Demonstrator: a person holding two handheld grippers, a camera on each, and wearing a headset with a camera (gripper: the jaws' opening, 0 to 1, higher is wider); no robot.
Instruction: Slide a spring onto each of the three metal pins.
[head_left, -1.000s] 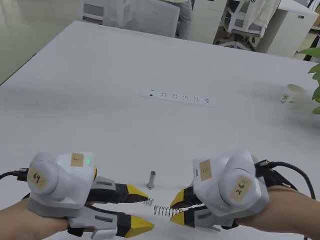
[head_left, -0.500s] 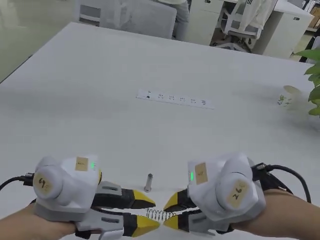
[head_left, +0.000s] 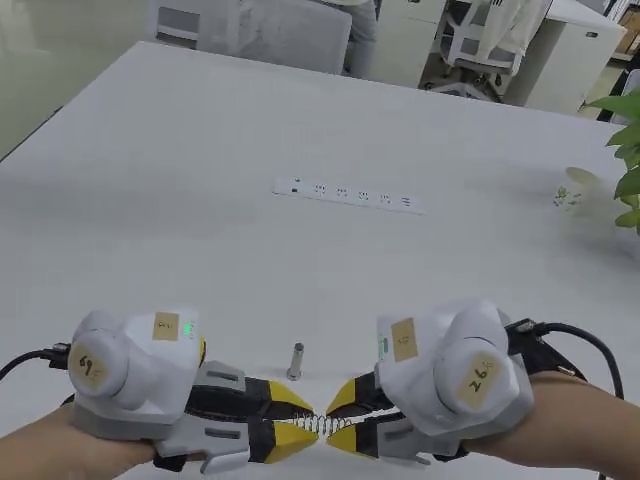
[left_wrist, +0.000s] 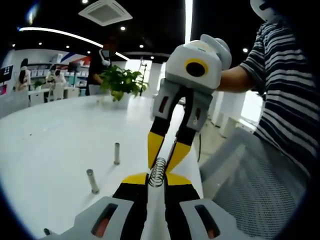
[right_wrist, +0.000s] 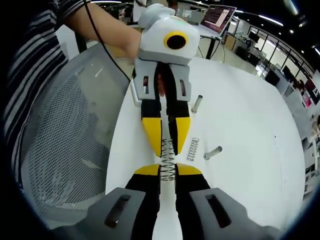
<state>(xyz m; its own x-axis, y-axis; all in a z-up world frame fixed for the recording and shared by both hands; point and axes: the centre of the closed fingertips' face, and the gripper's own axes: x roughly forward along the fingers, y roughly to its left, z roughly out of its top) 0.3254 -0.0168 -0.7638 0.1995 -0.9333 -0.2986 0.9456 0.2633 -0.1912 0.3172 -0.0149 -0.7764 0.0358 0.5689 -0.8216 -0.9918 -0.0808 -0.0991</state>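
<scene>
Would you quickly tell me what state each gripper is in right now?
Left gripper: shut on one end of the spring.
Right gripper: shut on the other end of the same spring.

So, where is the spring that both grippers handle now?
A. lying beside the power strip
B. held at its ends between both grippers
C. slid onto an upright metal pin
B: the spring runs from the left gripper to the right gripper, each shut on one end.
</scene>
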